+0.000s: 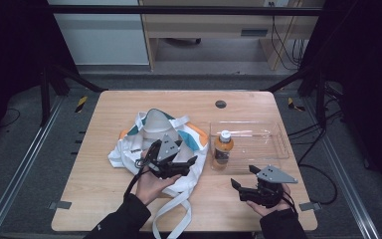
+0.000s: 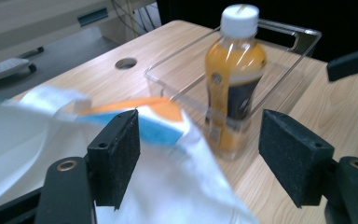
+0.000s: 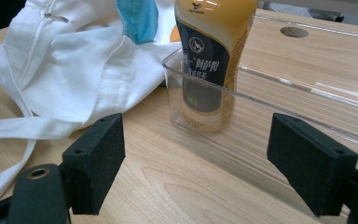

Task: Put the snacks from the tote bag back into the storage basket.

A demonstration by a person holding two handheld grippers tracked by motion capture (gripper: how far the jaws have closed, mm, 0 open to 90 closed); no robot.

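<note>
1. The left hand-held gripper (image 1: 175,162) hovers over the white bag (image 1: 129,152) on the counter (image 1: 94,189), its jaws wide with nothing pressed between the pads.
2. In the left gripper view, the bag's white cloth (image 2: 177,186) lies below and between the jaws, and its orange and blue trim (image 2: 156,114) sits just beside the left pad (image 2: 116,156).
3. The right hand-held gripper (image 1: 243,180) sits near the front right corner of the counter, held in the person's right hand (image 1: 271,201); its jaws also stand wide and empty.
4. The bottle (image 1: 223,148), filled with orange drink and capped in white, stands upright in the near left corner of the clear tray (image 1: 278,144).
5. The tray sits on the right half of the counter, just beside the bag.
6. In the right gripper view the bottle (image 3: 212,60) stands ahead between the two open pads, behind the tray wall (image 3: 279,91), well apart from either pad.
7. In the same view the bag (image 3: 70,79) lies crumpled to the left, with a strap (image 3: 18,128) trailing across the wood toward the left jaw.
8. In the high view one bag strap (image 1: 171,219) loops toward the counter's front edge, beside the left sleeve (image 1: 122,219).
9. A round dark hole (image 1: 220,104) marks the counter's far side, beyond the tray.
</note>
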